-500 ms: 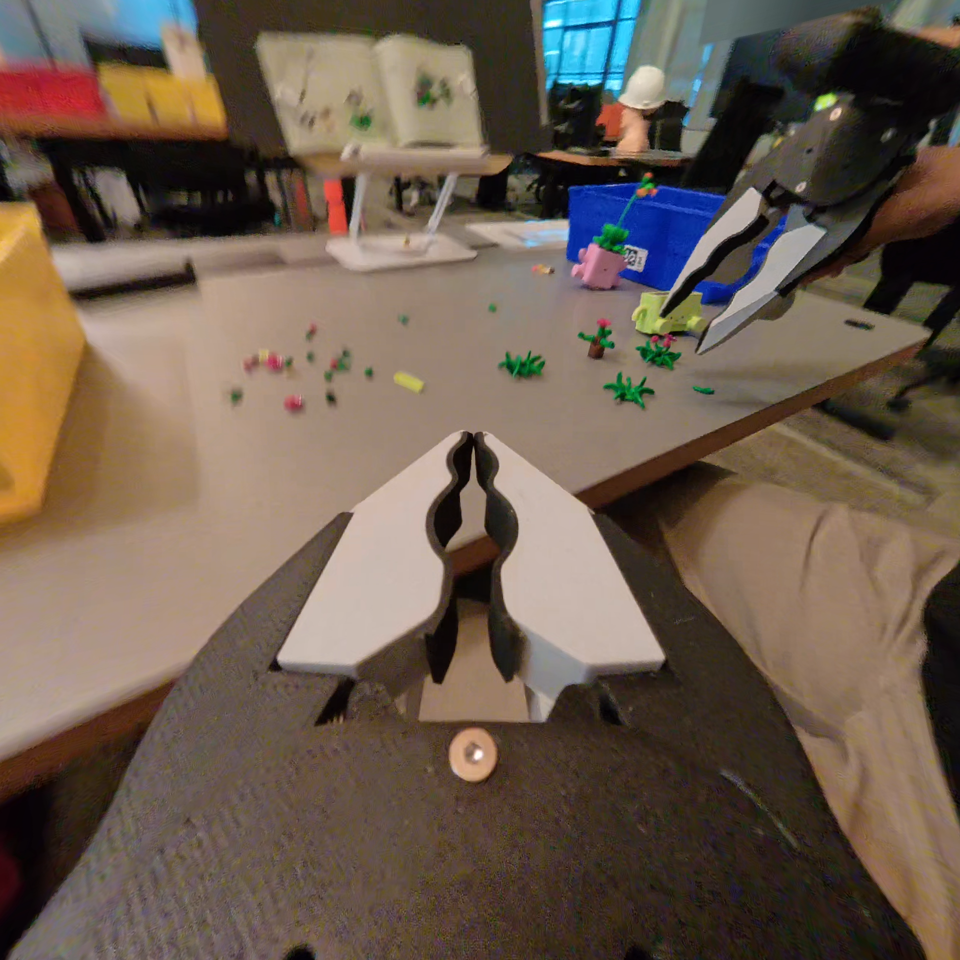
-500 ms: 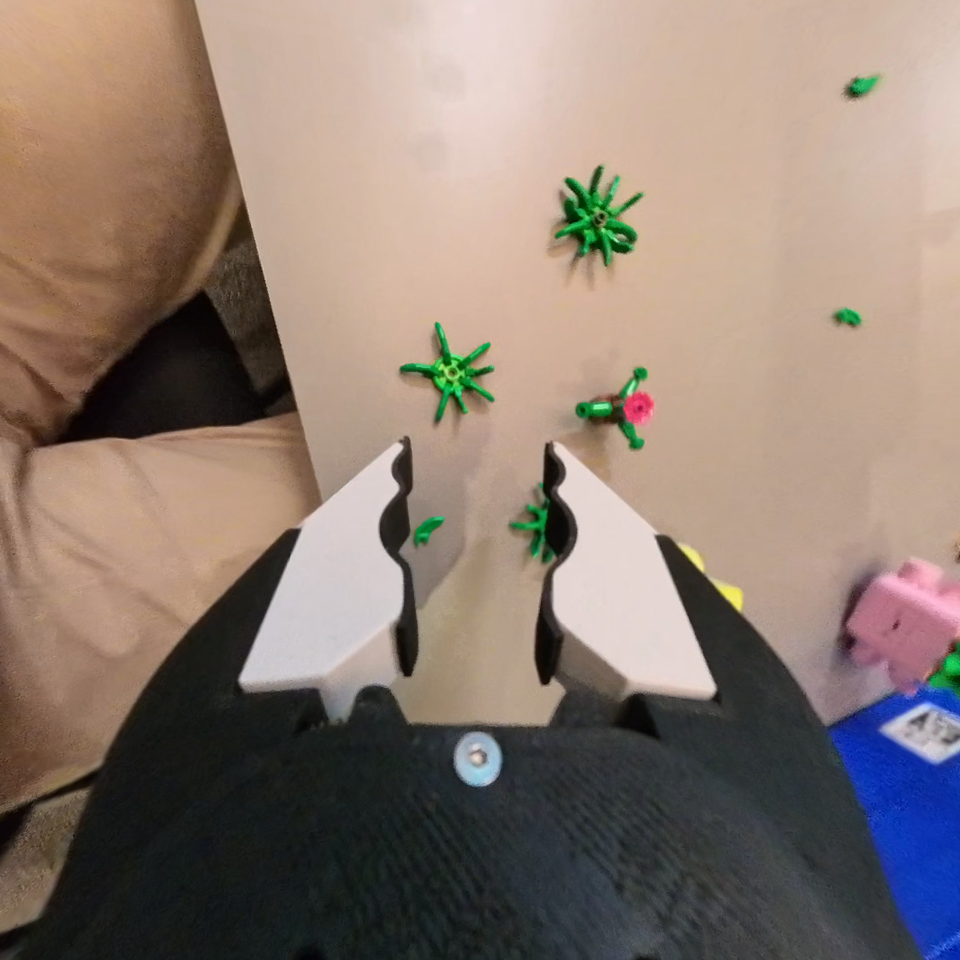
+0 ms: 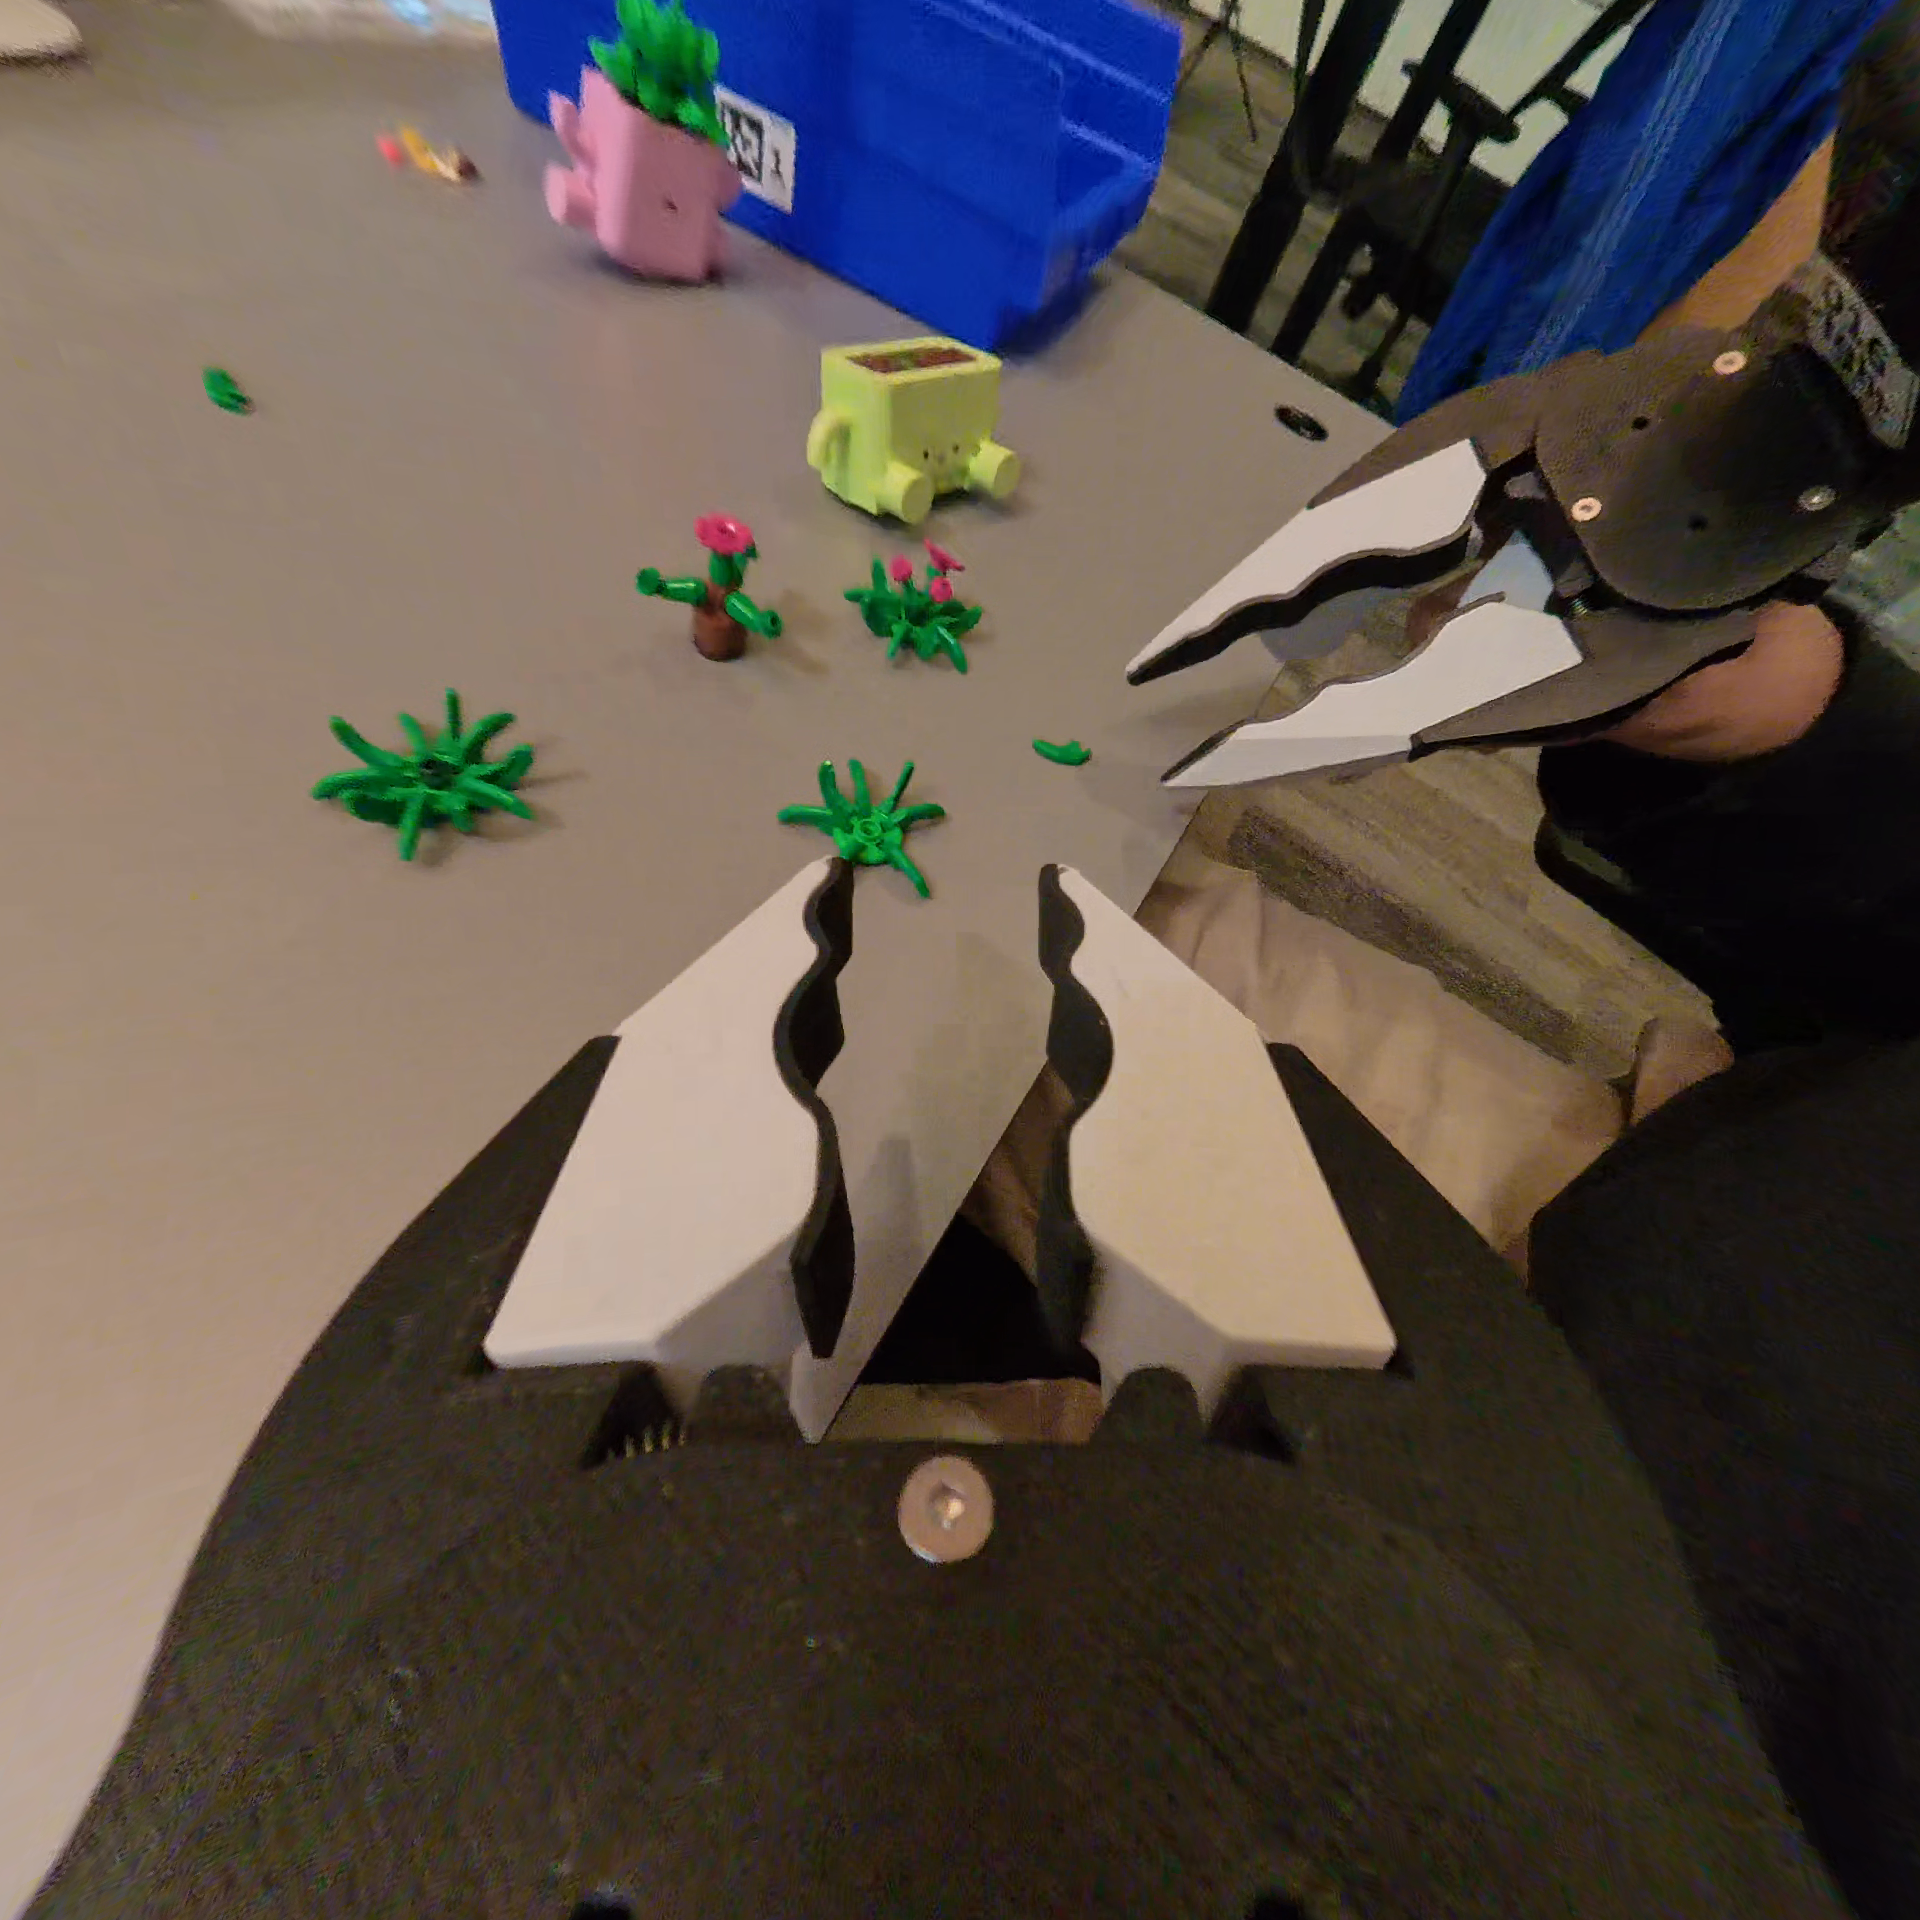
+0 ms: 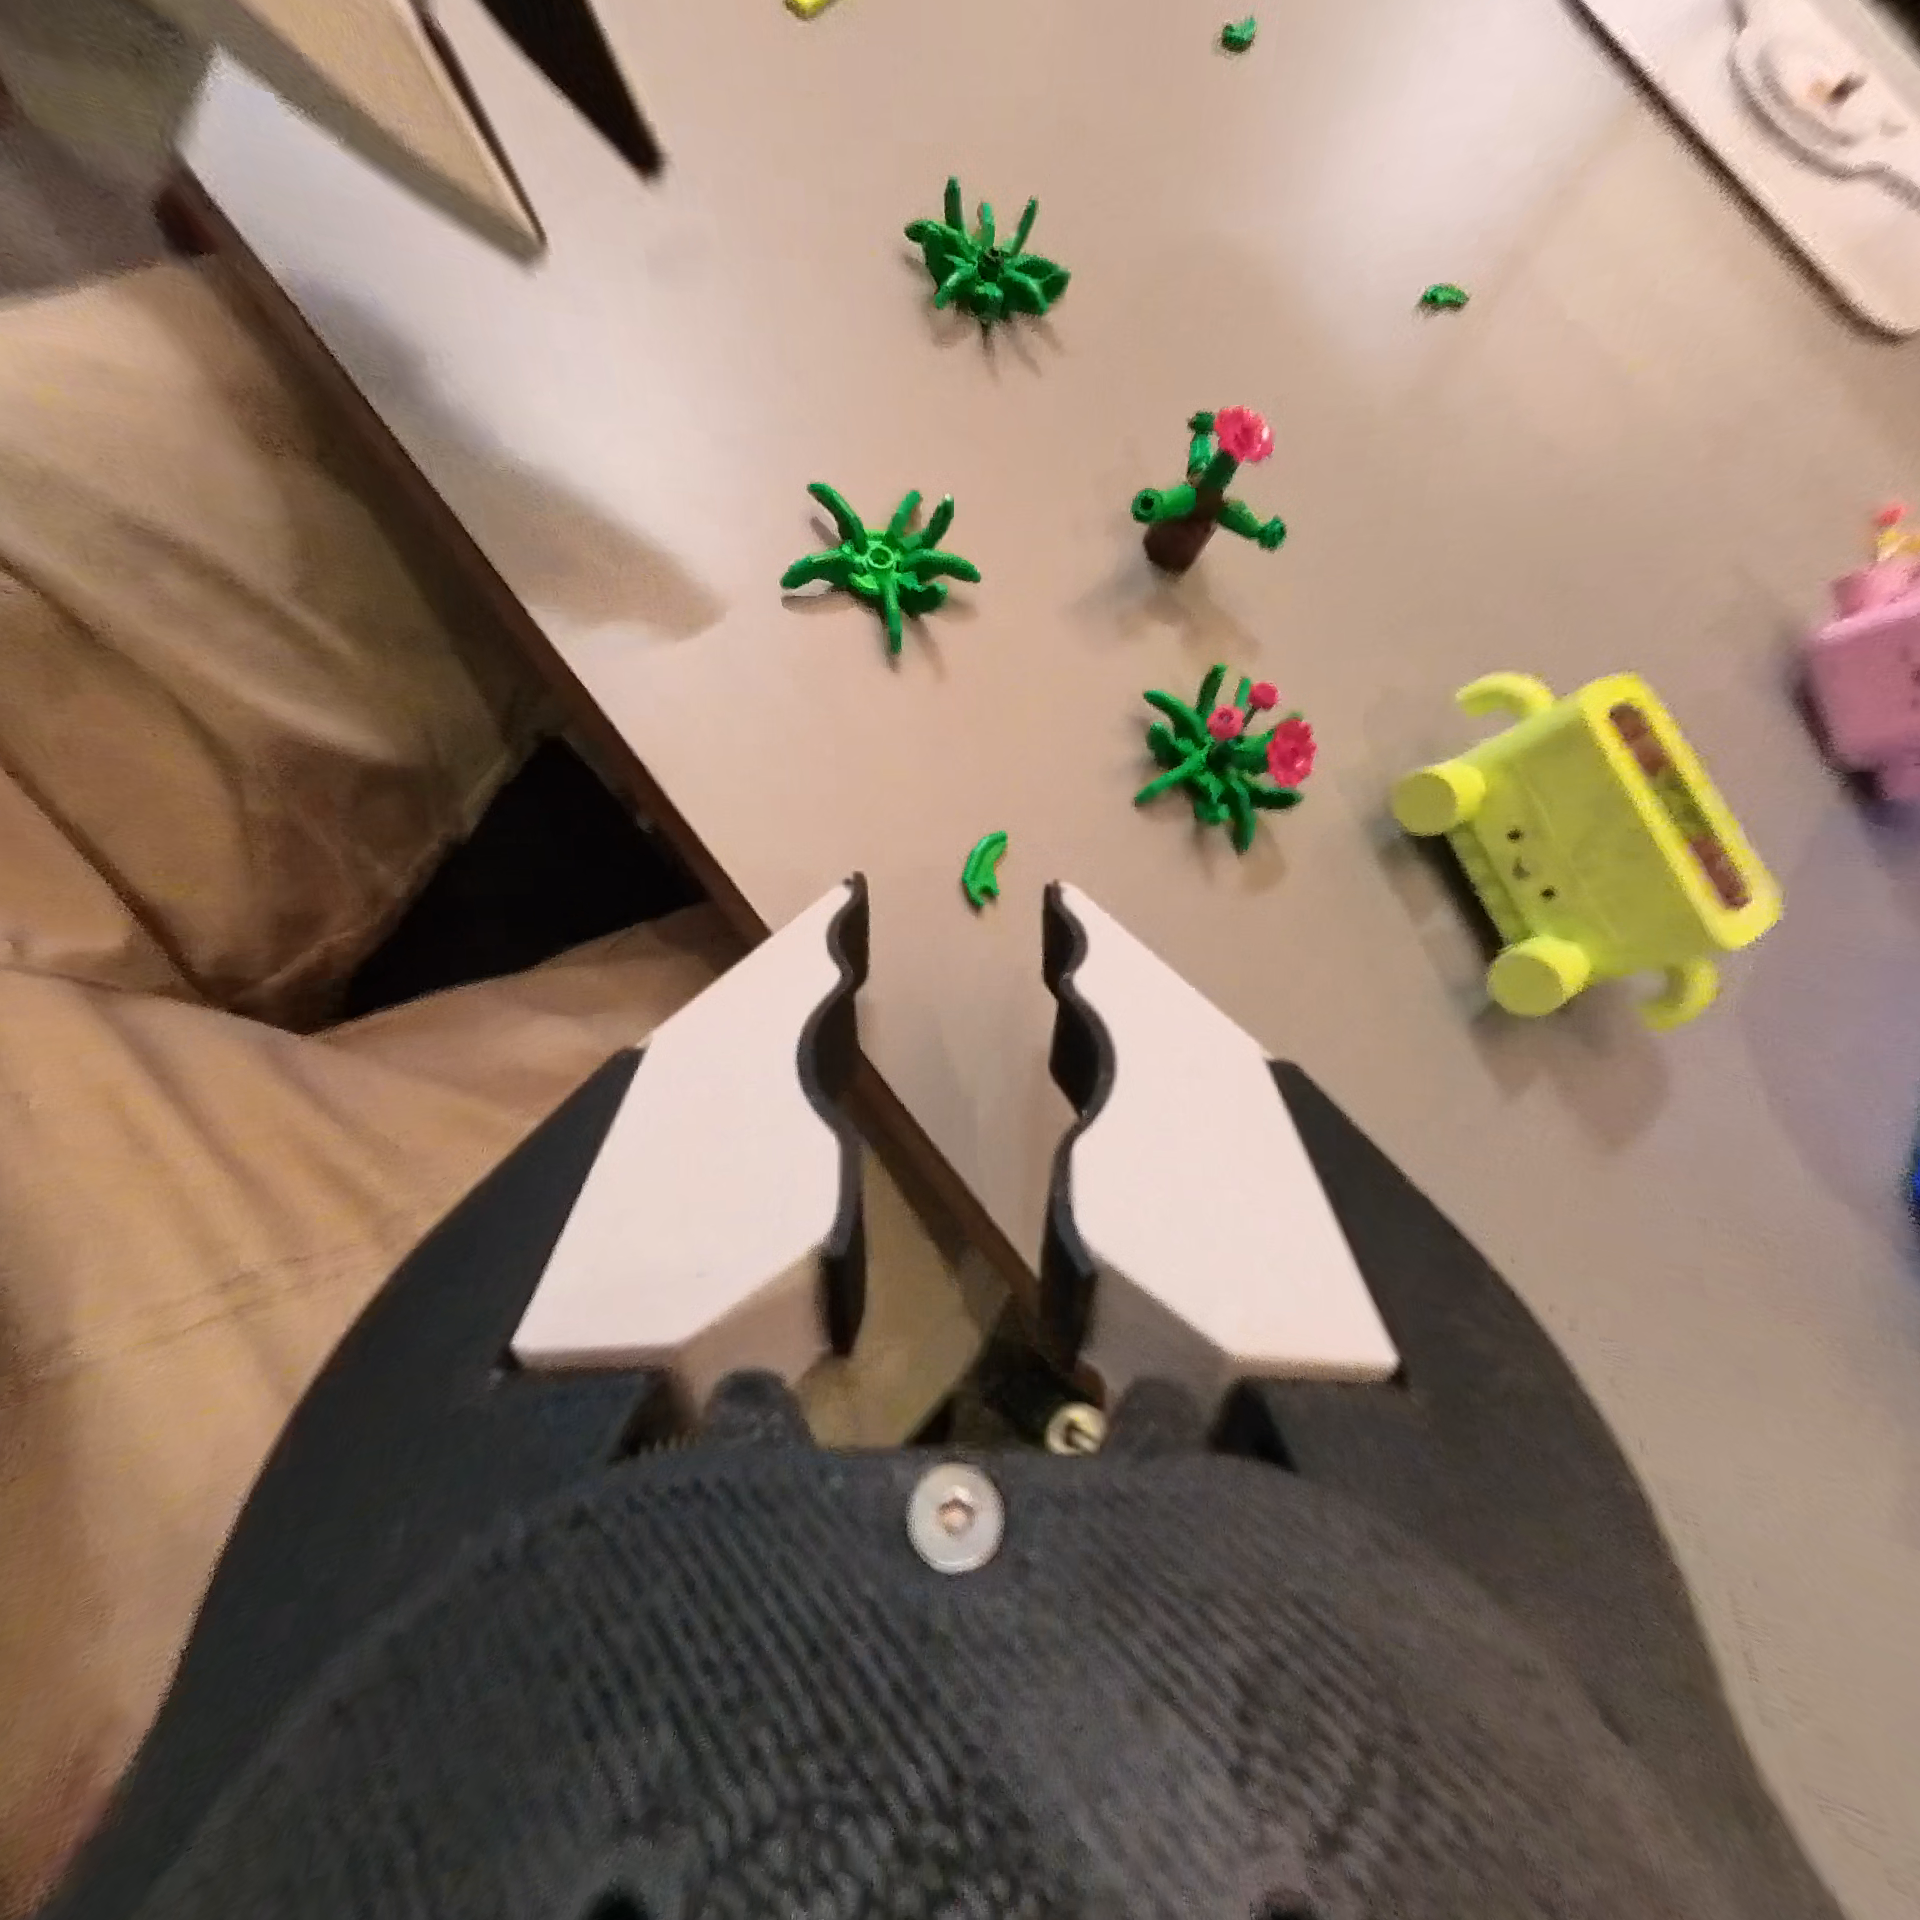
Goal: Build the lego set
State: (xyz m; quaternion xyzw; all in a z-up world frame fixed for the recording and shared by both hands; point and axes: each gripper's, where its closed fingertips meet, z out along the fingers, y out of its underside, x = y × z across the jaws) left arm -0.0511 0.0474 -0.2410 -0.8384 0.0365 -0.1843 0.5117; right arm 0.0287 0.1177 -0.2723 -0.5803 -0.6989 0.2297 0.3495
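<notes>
My left gripper [image 3: 940, 883], pressed together half a second ago, now gapes wide near the flat green leaf piece [image 3: 860, 823]. My right gripper [image 4: 954, 902] (also spread, empty) has dropped toward the small curved leaf [image 4: 985, 867] at the table [image 3: 260, 1039] edge.
</notes>
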